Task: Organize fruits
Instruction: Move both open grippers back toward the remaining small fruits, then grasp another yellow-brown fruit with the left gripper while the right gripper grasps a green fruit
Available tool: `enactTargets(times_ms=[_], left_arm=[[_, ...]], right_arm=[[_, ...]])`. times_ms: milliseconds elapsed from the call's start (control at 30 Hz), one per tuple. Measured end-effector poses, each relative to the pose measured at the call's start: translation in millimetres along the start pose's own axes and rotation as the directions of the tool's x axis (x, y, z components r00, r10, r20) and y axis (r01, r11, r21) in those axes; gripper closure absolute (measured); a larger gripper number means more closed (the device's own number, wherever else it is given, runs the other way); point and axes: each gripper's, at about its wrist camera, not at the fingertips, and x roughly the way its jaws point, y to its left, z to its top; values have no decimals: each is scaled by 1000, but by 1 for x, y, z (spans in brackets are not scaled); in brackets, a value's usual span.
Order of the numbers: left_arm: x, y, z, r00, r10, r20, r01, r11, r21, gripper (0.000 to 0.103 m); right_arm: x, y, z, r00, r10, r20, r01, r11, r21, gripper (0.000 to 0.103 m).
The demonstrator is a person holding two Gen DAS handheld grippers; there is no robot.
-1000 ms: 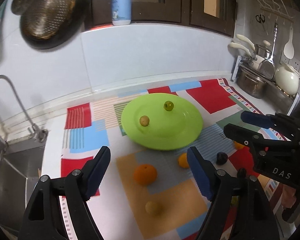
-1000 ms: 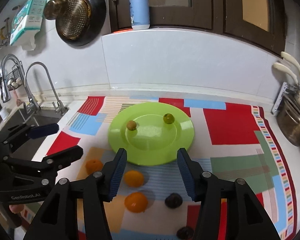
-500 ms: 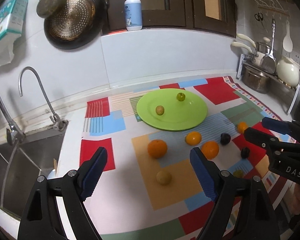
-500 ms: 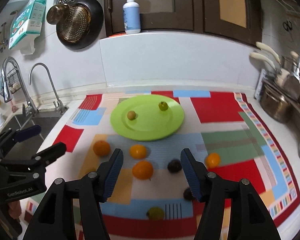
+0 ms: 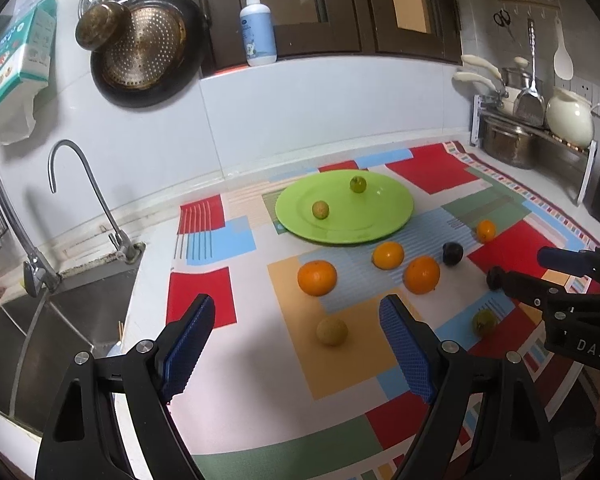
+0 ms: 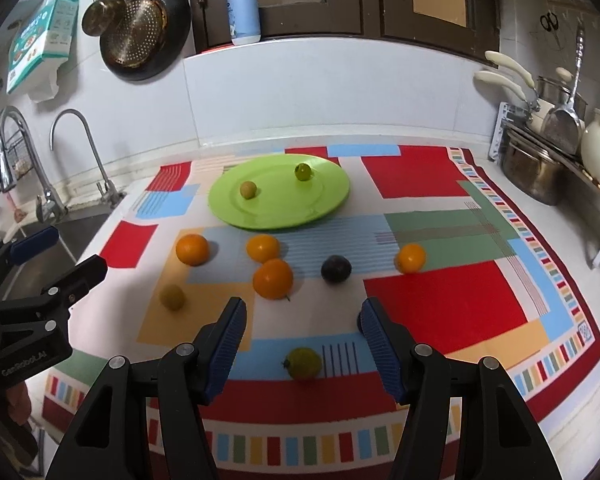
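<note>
Fruits lying on and around a green plate [image 6: 260, 216] on a patchwork mat [image 6: 440, 304], both grippers hovering with nothing held.

Two small greenish fruits, one yellowish [image 6: 248, 189] and one darker green [image 6: 302, 171], are sitting apart on the plate. Eight more are resting on the mat nearer the cameras: four oranges [image 6: 273, 278], two dark plums, one in the open [image 6: 336, 268] and one largely hidden behind the right gripper's finger, one tan-yellow fruit [image 6: 172, 297] and one green-yellow fruit [image 6: 302, 362]. The left gripper [image 5: 296, 344] is hanging with its blue-padded fingers [image 5: 188, 344] wide apart, touching nothing. The right gripper [image 6: 302, 354] is likewise standing wide open above the mat, the green-yellow fruit showing between its fingers, unclamped.
</note>
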Motion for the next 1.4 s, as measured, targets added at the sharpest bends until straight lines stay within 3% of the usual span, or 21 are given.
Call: enactTargets(times_ms=[167,400,600,933,1200,1400], left_arm=[[14,-4,-8,1000,1,-27,-1,1000,10,21],[42,-8,-19,994,-32,-104,33,999,3,32],[65,-11,-24,987,-54,-153,49,998,-33,43],[84,-18,-26,980,-93,-177,76,992,-101,59],[92,-20,-26,982,-56,-178,40,995,-95,67],[96,-19,-28,978,-72,-194,52,993,-105,74]], right_arm=[[14,-1,-13,998,15,-59,-13,1000,25,42],[33,-4,-27,995,12,-100,-8,999,37,43],[48,-4,-35,991,22,-130,-17,999,40,51],[56,-8,-40,991,35,-127,-31,999,34,62],[62,-7,-38,989,56,-135,-55,998,10,69],[65,-7,-35,988,83,-134,-83,997,9,71]])
